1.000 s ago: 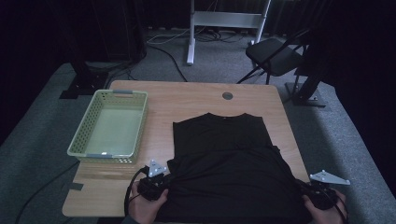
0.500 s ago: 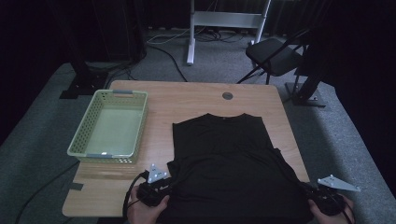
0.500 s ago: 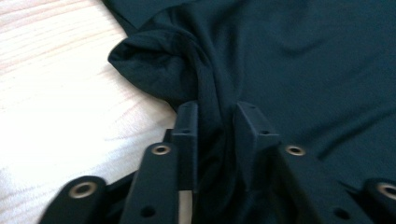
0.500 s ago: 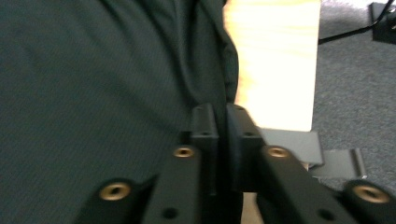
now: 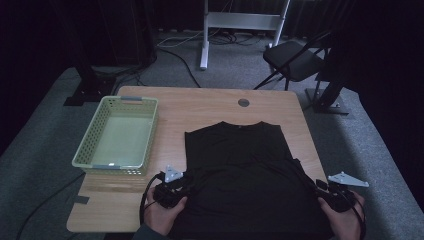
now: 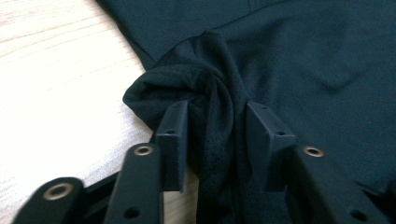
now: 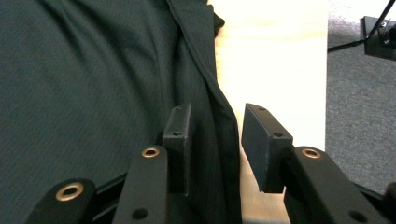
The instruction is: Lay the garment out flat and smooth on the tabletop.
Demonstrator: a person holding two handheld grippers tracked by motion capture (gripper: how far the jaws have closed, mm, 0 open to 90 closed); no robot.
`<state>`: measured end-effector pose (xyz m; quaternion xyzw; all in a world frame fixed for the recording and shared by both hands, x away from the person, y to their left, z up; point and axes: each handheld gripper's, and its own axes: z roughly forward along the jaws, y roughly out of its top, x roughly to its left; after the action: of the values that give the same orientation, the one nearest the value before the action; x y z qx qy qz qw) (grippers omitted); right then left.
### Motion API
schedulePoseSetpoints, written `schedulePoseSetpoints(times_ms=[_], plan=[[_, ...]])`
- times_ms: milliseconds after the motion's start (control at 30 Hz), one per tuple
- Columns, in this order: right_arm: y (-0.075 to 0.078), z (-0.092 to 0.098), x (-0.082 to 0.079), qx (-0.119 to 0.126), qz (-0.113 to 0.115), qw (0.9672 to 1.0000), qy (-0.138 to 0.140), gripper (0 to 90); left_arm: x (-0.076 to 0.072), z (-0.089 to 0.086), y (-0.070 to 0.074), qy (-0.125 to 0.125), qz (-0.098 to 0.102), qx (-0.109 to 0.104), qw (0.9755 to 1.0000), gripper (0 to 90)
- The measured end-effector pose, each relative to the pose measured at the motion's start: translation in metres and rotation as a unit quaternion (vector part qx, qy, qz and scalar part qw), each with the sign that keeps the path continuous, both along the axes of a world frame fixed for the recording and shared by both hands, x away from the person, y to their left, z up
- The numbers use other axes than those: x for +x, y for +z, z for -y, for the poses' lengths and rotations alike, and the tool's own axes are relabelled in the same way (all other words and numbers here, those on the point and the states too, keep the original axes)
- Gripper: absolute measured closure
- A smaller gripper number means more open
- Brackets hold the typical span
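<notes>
The black sleeveless fabric shirt [image 5: 245, 180] lies flat on the wooden worktop [image 5: 200, 107]. Both jaws have just been opening: the left hand-held gripper [image 6: 217, 135] stands spread around its bunched side fold, the right hand-held gripper [image 7: 215, 140] spread around the opposite edge. Further left of the left one sits a pale green plastic basket [image 5: 95, 145].

The jaws of the left claw [image 6: 217, 123] have just been opened, and a bunched fold of the black mesh sleeveless shirt [image 5: 245, 170] is now left loose between them, with the pads no longer pressed on it. The jaws of the right claw [image 7: 215, 133] have likewise just been opened, and the shirt's side edge is seen lying slack between them. In the high view, the left claw [image 5: 186, 181] has been shifted slightly along the near edge of the shirt, and the right claw [image 5: 320, 186] has been drawn a little outward and lower at the garment's corner.
</notes>
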<state>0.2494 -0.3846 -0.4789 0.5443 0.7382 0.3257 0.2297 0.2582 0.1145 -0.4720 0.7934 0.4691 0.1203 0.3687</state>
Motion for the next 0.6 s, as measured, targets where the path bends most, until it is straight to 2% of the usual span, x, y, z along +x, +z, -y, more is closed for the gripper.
schedulePoseSetpoints(times_ms=[100, 133, 233, 267, 400, 600], plan=[[-0.003, -0.001, 0.006, -0.003, -0.008, 1.0, 0.004, 63.0, -0.003, 0.0, 0.003, -0.005, 0.005, -0.001, 1.0, 76.0], [-0.003, -0.001, 0.007, 0.0, -0.01, 0.9999, 0.007, 66.3, -0.004, 0.001, 0.004, -0.006, 0.007, -0.001, 1.0, 78.7], [-0.001, -0.002, 0.005, -0.001, -0.019, 0.9996, 0.023, 84.5, -0.01, -0.001, 0.007, -0.01, 0.01, -0.008, 0.9999, 82.4], [0.0, -0.002, 0.004, -0.003, -0.021, 0.9994, 0.025, 86.2, -0.012, -0.002, 0.008, -0.011, 0.01, -0.011, 0.9998, 82.6], [0.006, 0.001, -0.009, 0.002, -0.014, 0.9996, 0.025, 86.6, -0.026, -0.007, 0.011, -0.013, 0.011, -0.024, 0.9996, 82.7], [0.011, 0.011, -0.037, 0.02, -0.006, 0.9997, 0.016, 86.6, -0.044, -0.013, 0.011, -0.017, 0.005, -0.033, 0.9993, 82.5]])
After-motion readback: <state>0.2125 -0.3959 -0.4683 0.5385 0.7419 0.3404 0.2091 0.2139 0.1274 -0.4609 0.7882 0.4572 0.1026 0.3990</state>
